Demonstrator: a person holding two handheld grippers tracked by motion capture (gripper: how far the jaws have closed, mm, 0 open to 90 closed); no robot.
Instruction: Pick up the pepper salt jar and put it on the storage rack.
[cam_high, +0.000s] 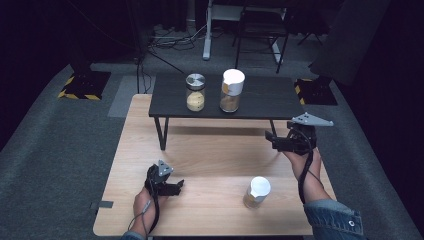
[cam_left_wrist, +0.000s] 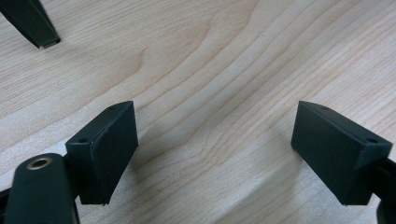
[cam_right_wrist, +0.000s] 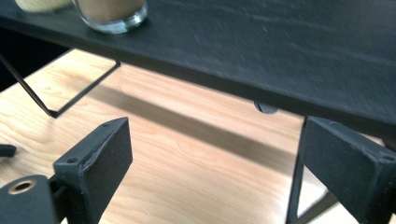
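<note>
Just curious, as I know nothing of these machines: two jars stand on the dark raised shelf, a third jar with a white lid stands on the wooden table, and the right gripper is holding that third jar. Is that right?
Not quite. The right gripper holds nothing: in the high view it hangs by the dark shelf, apart from the white-lidded jar, and the right gripper view shows its jaws apart with nothing between them. The two jars do stand on the shelf, the third on the wooden table.

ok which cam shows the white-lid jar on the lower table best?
High view: the white-lid jar stands whole on the light wood table, between both grippers. The two gripper views look at wood and the dark shelf instead.
</note>
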